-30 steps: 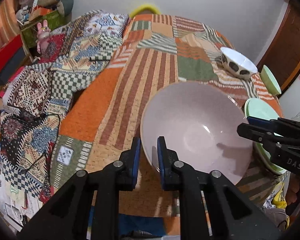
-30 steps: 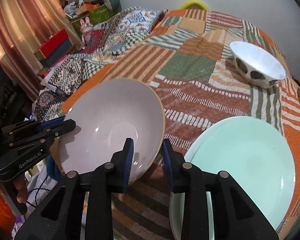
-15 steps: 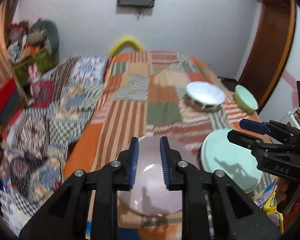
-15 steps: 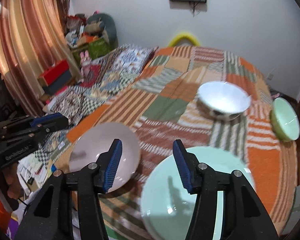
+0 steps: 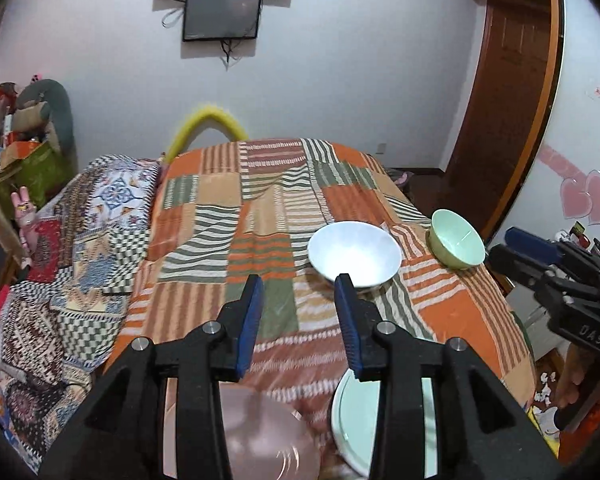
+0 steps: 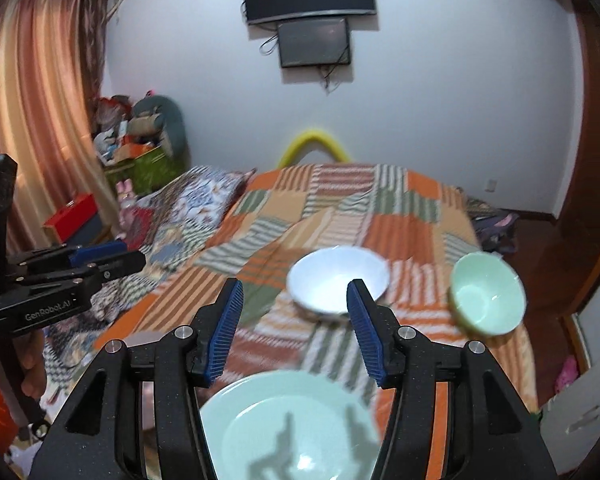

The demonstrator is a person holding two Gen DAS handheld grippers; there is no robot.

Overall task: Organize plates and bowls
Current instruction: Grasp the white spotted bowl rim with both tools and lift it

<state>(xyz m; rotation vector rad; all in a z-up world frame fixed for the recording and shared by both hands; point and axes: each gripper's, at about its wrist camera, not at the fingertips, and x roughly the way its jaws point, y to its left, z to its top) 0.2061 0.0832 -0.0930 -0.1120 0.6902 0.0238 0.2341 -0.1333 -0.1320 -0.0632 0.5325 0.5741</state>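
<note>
A bedroom with white walls, a dark screen [image 6: 314, 42] mounted high, and a bed [image 5: 260, 216] under a patchwork quilt of orange, green and striped squares carries all the crockery.

The dishes sit along the right half and near end of the bed, which looks like a staging row for sorting. A wide, shallow white ceramic bowl [image 5: 354, 255] stands upright on the quilt about midway along that side, with a smaller pale green bowl [image 5: 456, 239] just beside it, close to the bed's right edge and apart from it. At the near end lies a flat mint-green plate [image 6: 288, 424], and to its left a pale pink shallow bowl [image 5: 260, 436], largely hidden behind the left tool's body. The soft quilt probably explains why each piece rests separately and flat: a stack here would tip.

Neither tool carries anything. The left gripper [image 5: 299, 320] hangs above the pink bowl and plate with its blue-padded fingers [image 5: 250, 316] spread wide, and the right gripper [image 6: 294, 328] hovers over the plate, likewise spread wide; both point toward the white bowl. That aim suggests the white bowl is the next piece to gather, likely by its rim.

Beyond, a patterned blanket [image 5: 96, 240] covers the left side, and salmon curtains [image 6: 32, 132] hang at the window.
</note>
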